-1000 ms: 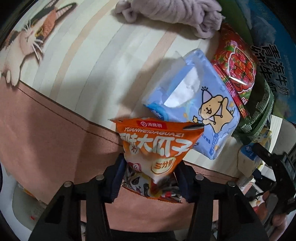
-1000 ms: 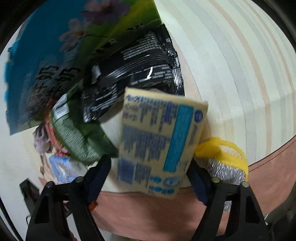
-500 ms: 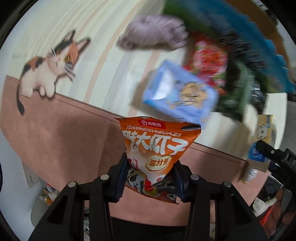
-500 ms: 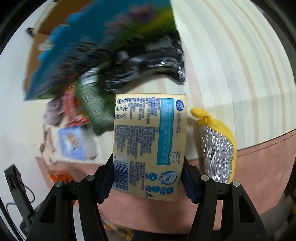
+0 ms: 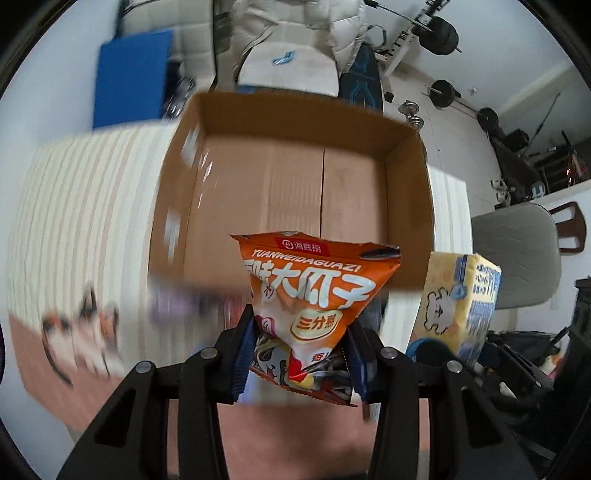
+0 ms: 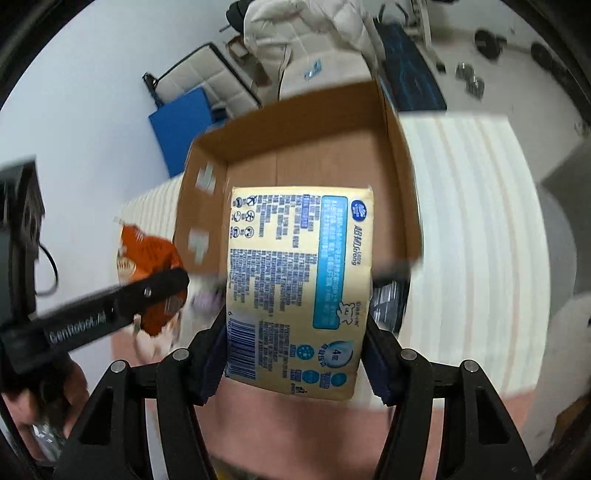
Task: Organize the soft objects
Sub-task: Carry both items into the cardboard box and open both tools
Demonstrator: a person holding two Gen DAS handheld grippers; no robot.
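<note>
My left gripper [image 5: 299,354] is shut on an orange snack bag [image 5: 314,295] and holds it up in front of an open cardboard box [image 5: 295,173]. My right gripper [image 6: 295,354] is shut on a yellow tissue pack [image 6: 299,280], held up before the same box [image 6: 306,144]. The tissue pack also shows at the right of the left wrist view [image 5: 458,302]. The orange bag [image 6: 147,266] and the left gripper's arm [image 6: 110,310] show at the left of the right wrist view. The box looks empty inside.
The box stands on a striped cloth [image 5: 88,206] with a cat print [image 5: 85,328]. A blurred purple soft item [image 5: 173,302] lies before the box. A grey chair [image 5: 517,258] stands at the right. A blue mat [image 5: 129,81] and weights [image 5: 439,33] lie behind.
Both grippers have lifted and swung up from the pile of packets on the cloth, carrying the orange bag and the tissue pack, and now face the open cardboard box.
</note>
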